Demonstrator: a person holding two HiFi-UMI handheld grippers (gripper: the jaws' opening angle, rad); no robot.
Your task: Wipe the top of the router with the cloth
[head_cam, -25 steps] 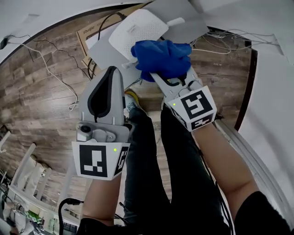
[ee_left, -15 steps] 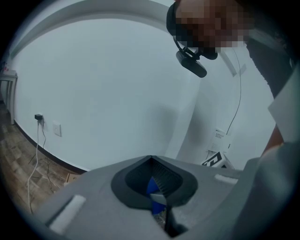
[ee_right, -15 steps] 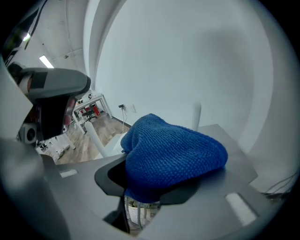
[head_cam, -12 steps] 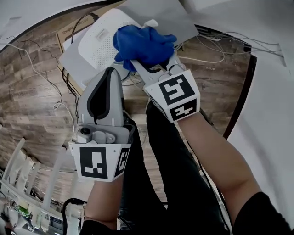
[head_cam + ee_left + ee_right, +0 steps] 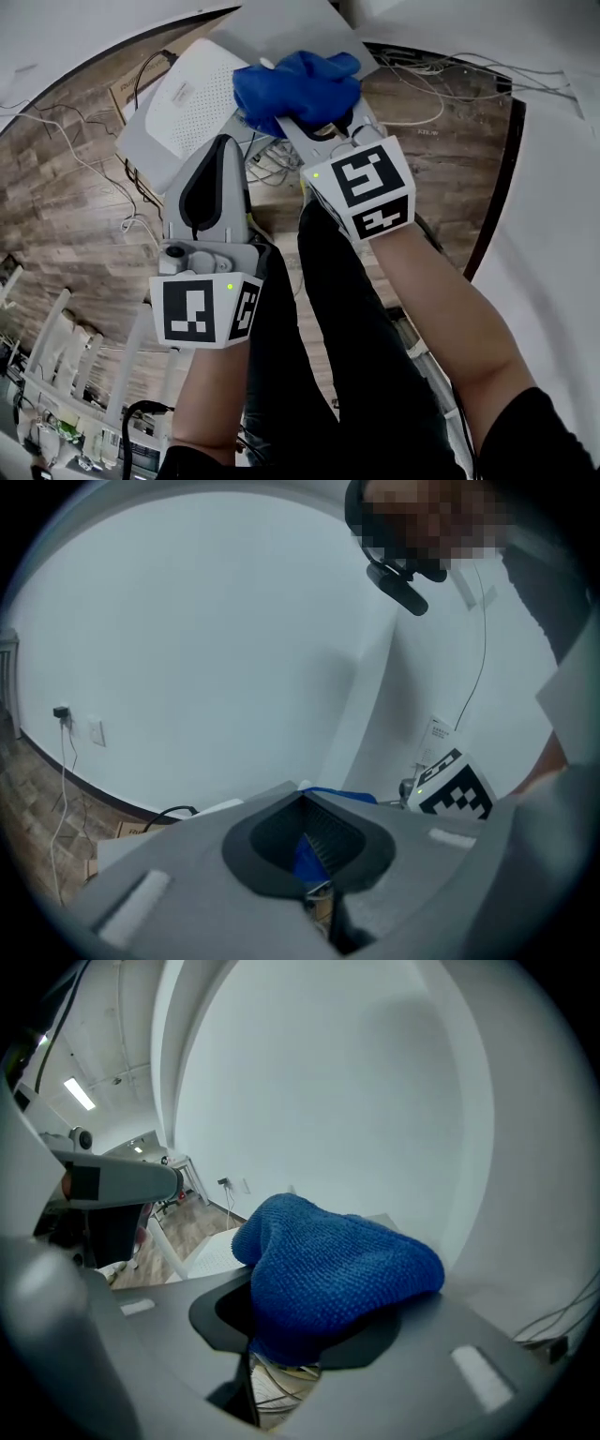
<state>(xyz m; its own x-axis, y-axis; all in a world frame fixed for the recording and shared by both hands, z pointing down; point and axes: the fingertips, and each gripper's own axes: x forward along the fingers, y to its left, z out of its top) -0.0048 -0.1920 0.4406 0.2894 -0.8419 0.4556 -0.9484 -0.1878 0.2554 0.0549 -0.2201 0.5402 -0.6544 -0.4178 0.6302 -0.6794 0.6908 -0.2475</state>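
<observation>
Above a wood-plank floor (image 5: 75,234), the right gripper (image 5: 307,120) clamps a bunched blue cloth (image 5: 295,84) at the right edge of a white router (image 5: 192,103) with a perforated top. Just below the router, the left gripper (image 5: 223,150) has its jaws closed together with nothing between them.

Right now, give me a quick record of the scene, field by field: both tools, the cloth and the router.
right tool: shut on the blue cloth
left tool: shut, empty, beside the router's near edge in the head view
router: white, perforated top showing
cloth position: bunched over the router's right end
wiping contact: cannot tell
</observation>
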